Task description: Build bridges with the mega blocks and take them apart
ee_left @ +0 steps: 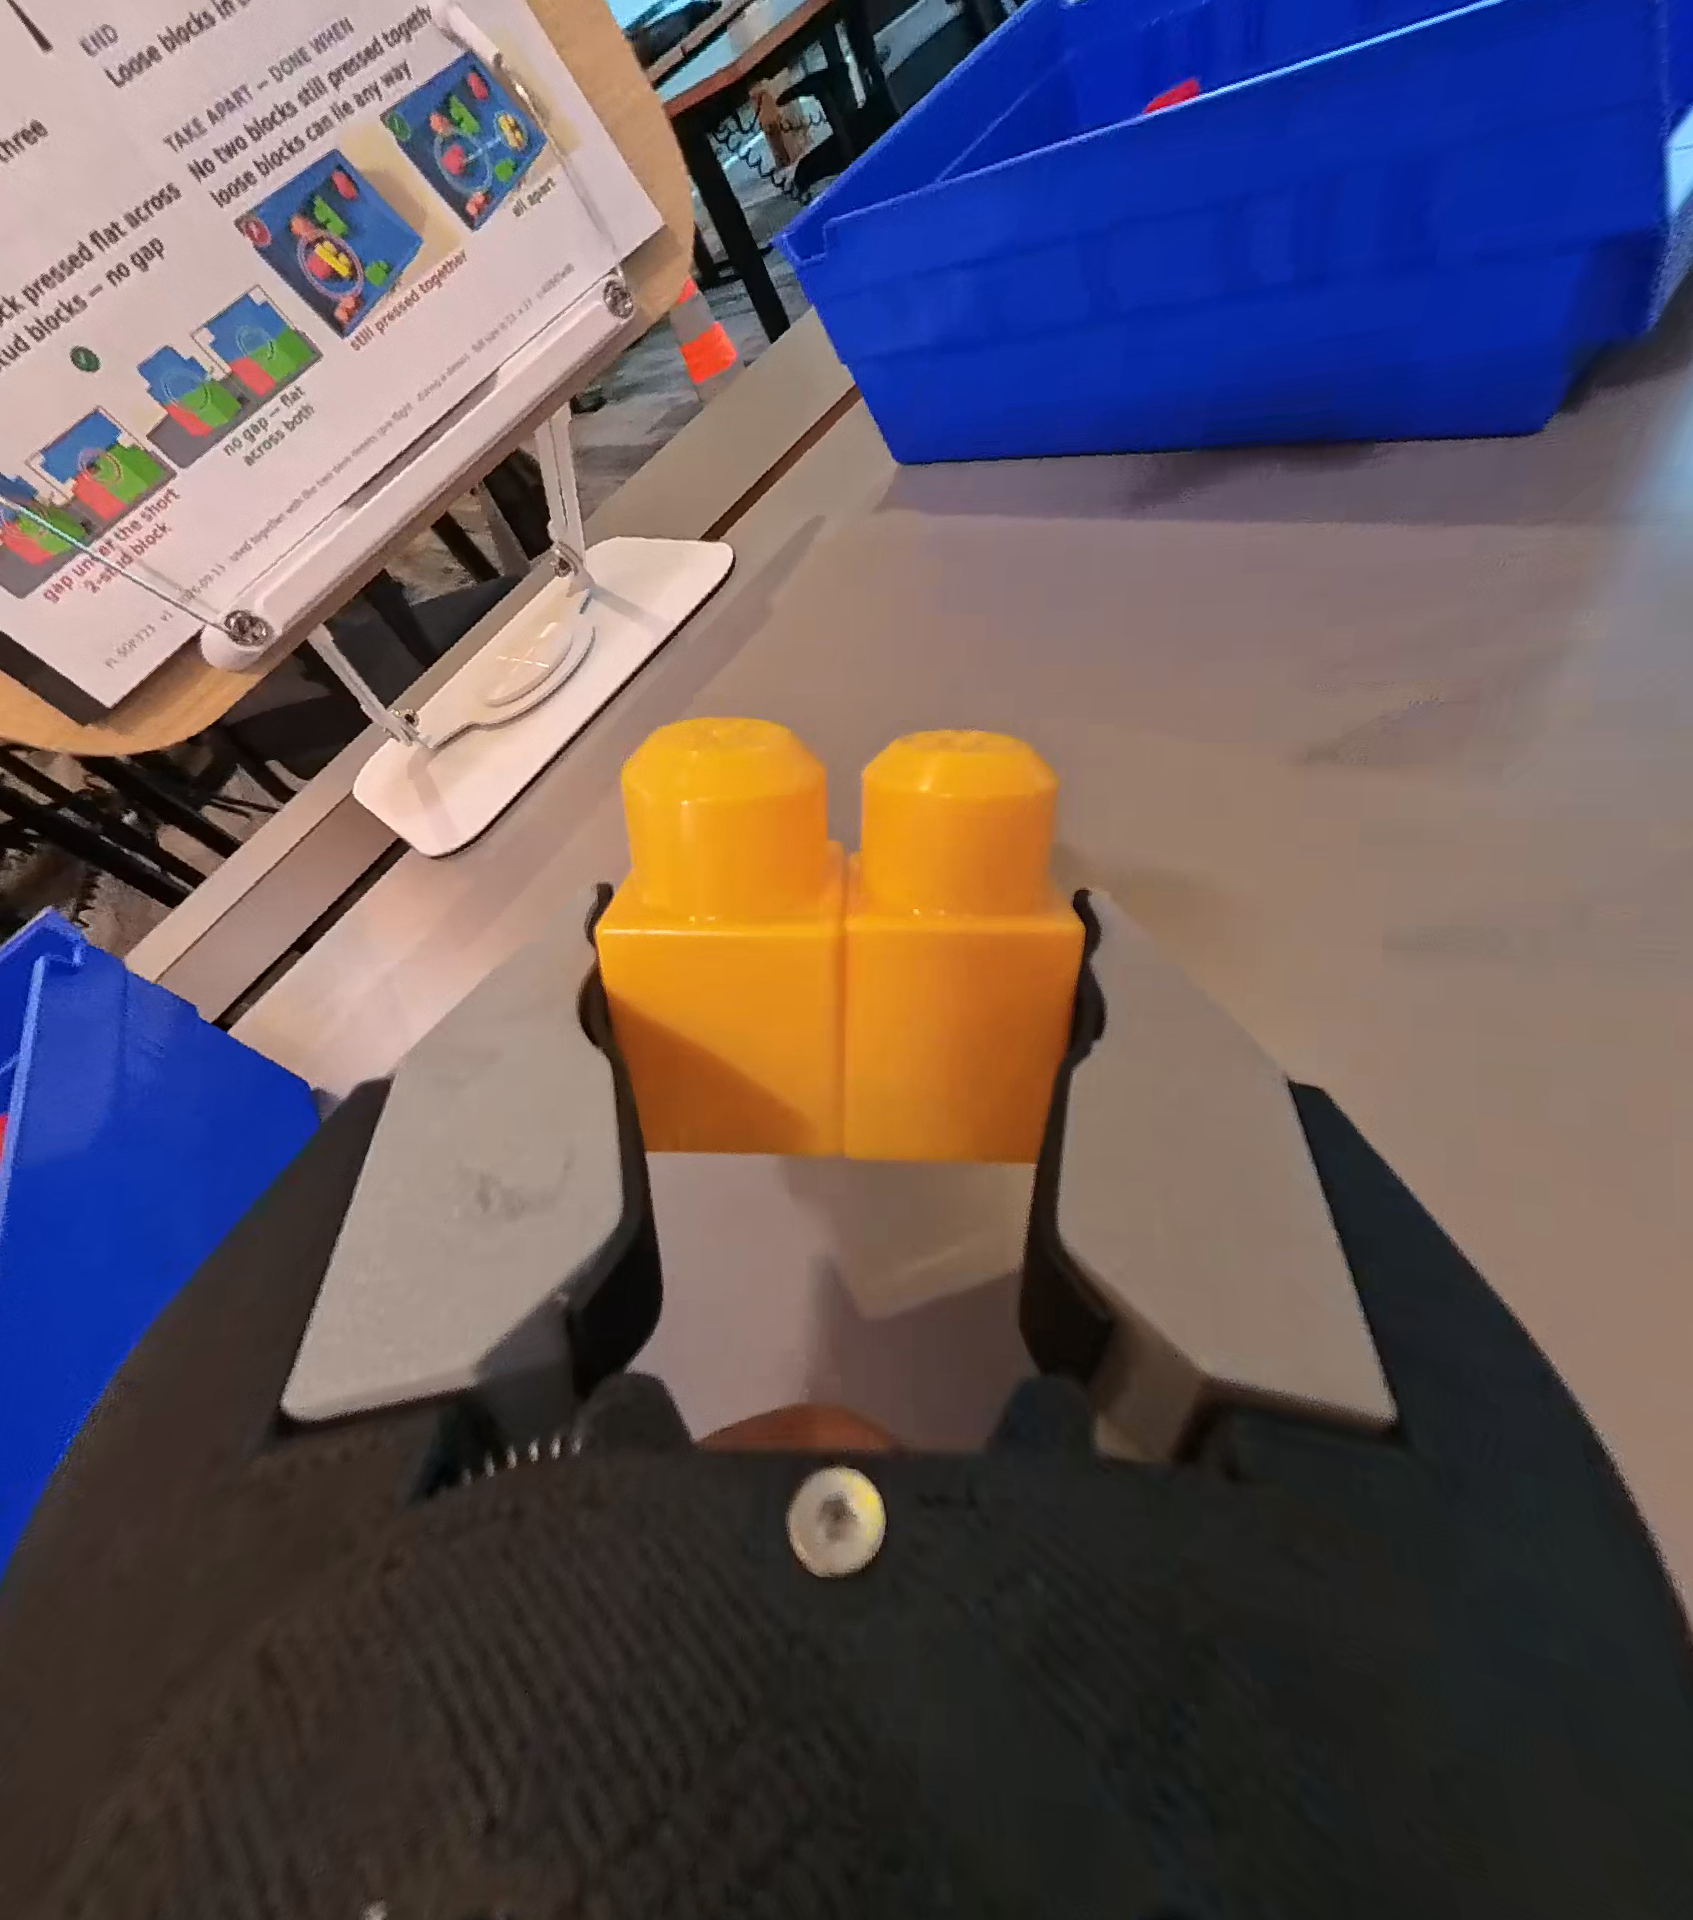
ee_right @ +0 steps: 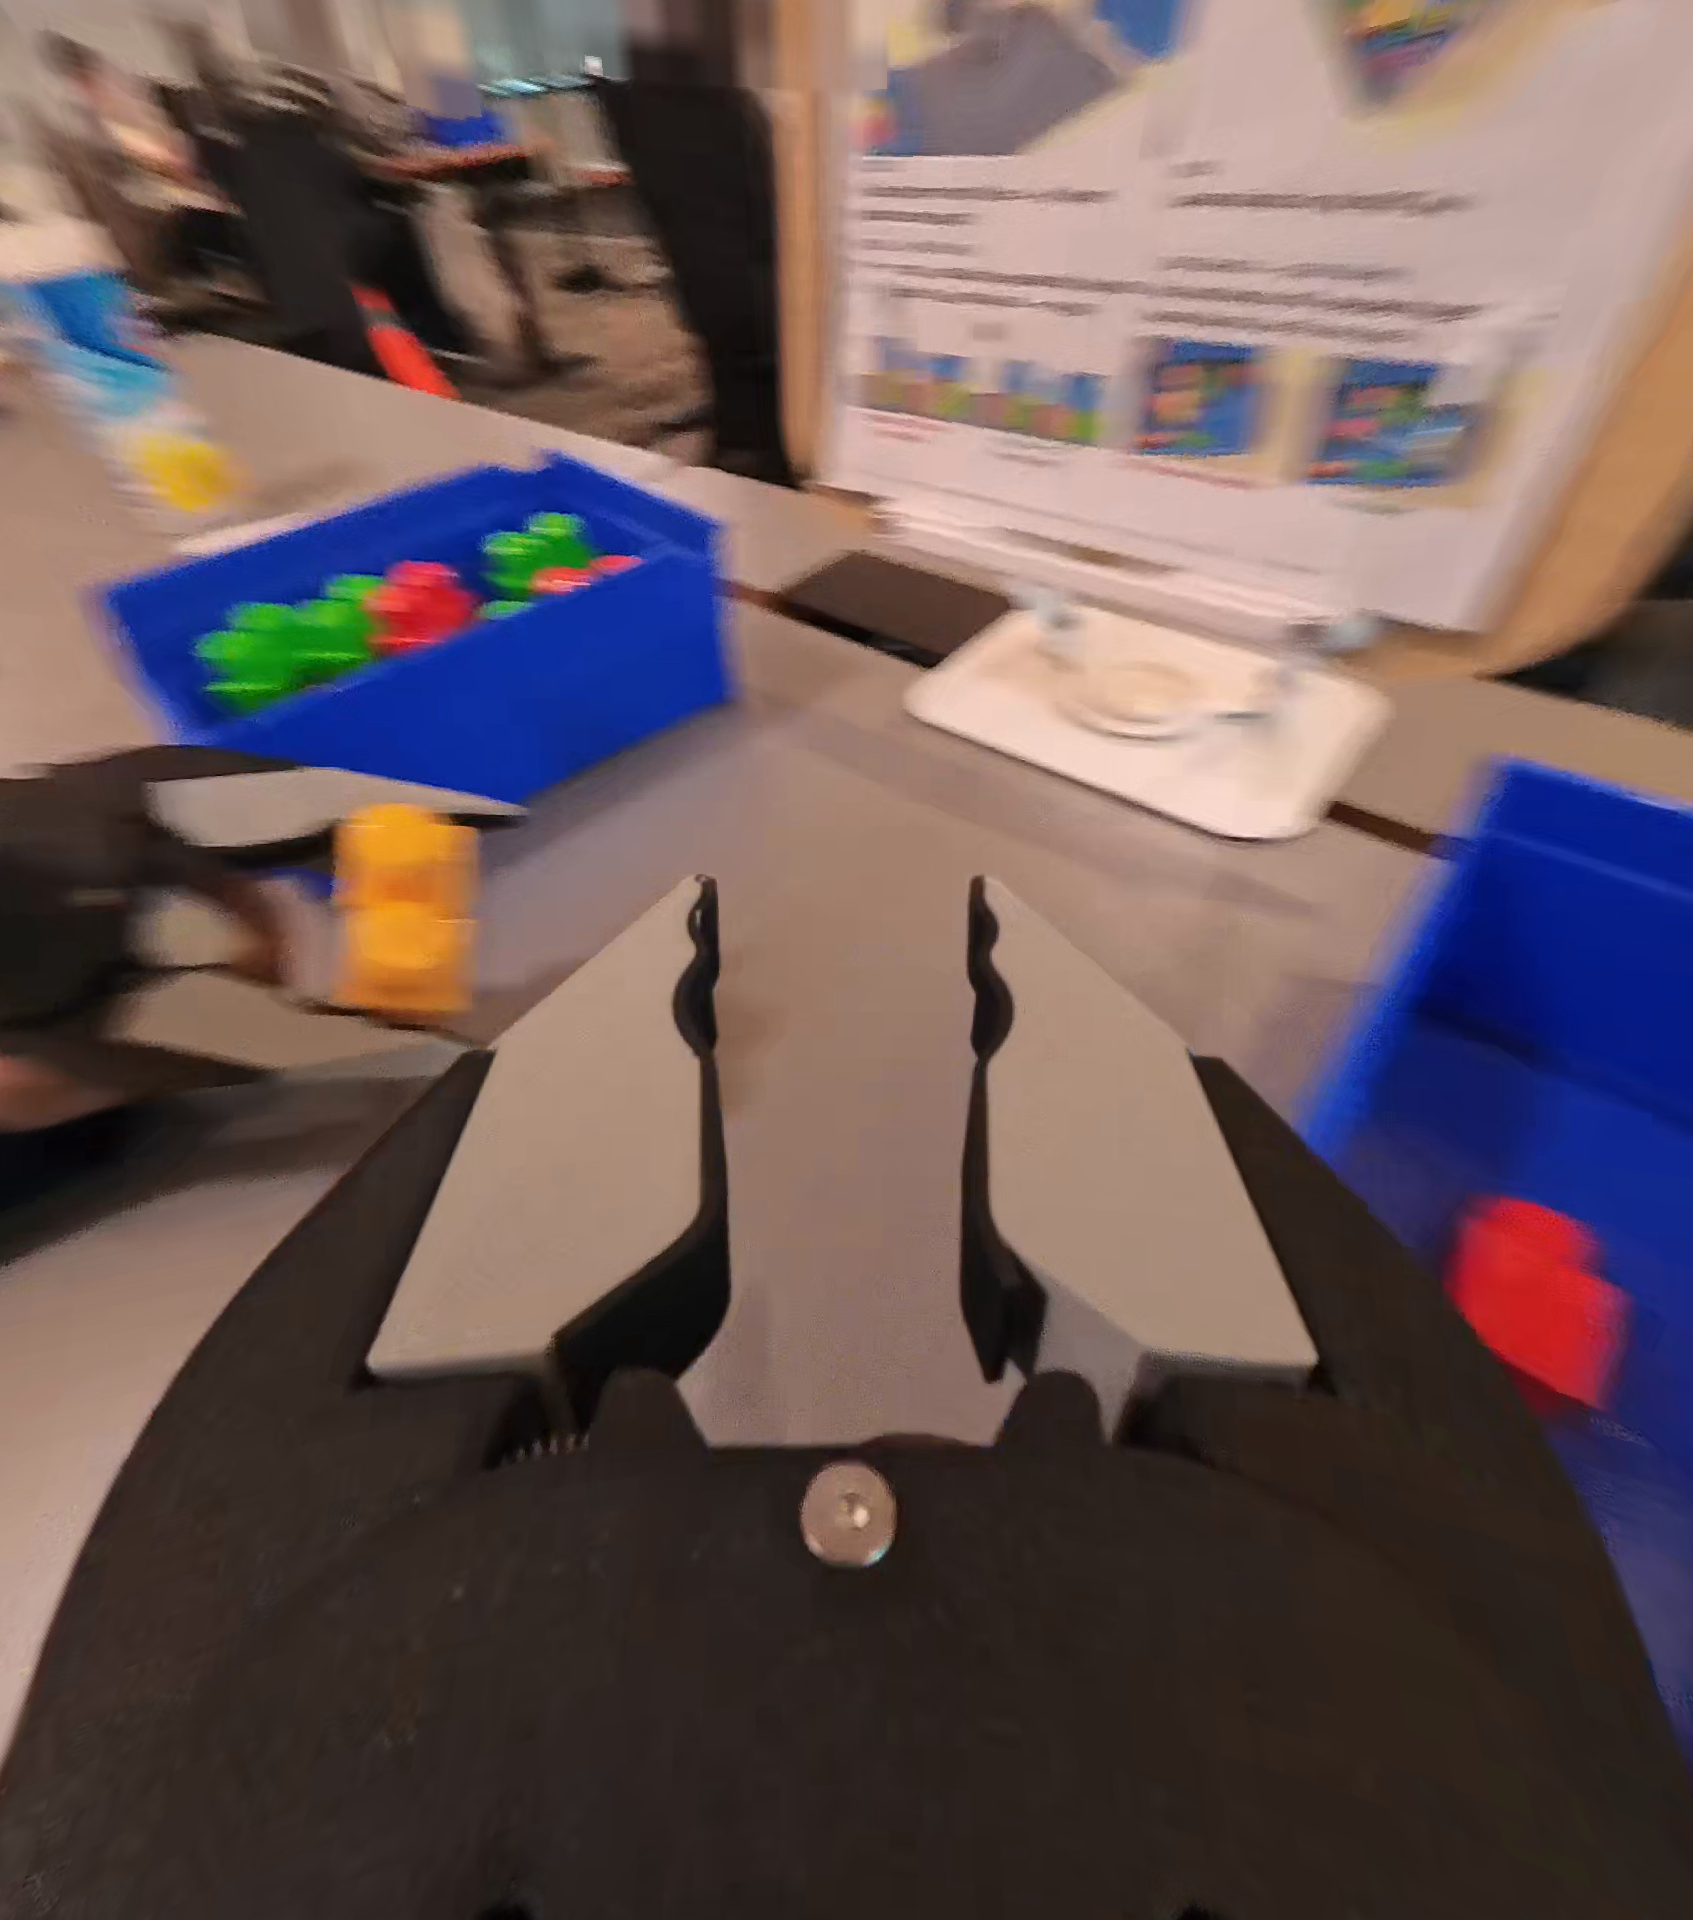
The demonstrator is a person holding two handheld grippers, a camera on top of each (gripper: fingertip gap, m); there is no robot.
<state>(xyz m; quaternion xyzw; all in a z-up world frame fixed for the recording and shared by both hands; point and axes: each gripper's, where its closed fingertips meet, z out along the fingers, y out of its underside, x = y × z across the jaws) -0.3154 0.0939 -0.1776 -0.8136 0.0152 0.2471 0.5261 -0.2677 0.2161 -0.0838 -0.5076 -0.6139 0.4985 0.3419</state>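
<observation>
Left wrist view shows two yellow one-stud blocks point(ee_left: 840, 997) standing side by side, touching along a seam, studs up, pinched between the fingers of the left gripper point(ee_left: 840, 1029). One finger presses each outer side, so the pair is squeezed together as a unit. Whether the blocks rest on the grey bench point(ee_left: 1341, 779) or hang just above it cannot be told; a strip of bench shows below their lower edge between the fingers.

Right wrist view, heavily blurred, shows the same yellow pair point(ee_right: 406, 914) at the left, held by the left gripper point(ee_right: 302, 914), well apart from the right gripper point(ee_right: 842, 966). The right gripper's fingers are spread with only bare bench between them, and nothing is held.

Toward the bench's left side sits a blue bin point(ee_right: 468, 696) with green blocks point(ee_right: 291, 644) and red blocks point(ee_right: 421, 608) piled inside; its corner also appears at the left edge of the left wrist view point(ee_left: 94, 1195). Toward the right side stands a second blue bin point(ee_right: 1600, 1039) with a single red block point(ee_right: 1538, 1309) lying in it; in the left wrist view it sits toward the far right point(ee_left: 1237, 312).

At the far edge of the bench, between the two bins, a white stand point(ee_left: 551, 686) holds an instruction sheet point(ee_left: 250, 260) with printed text and small pictures, tilted toward the cameras.
</observation>
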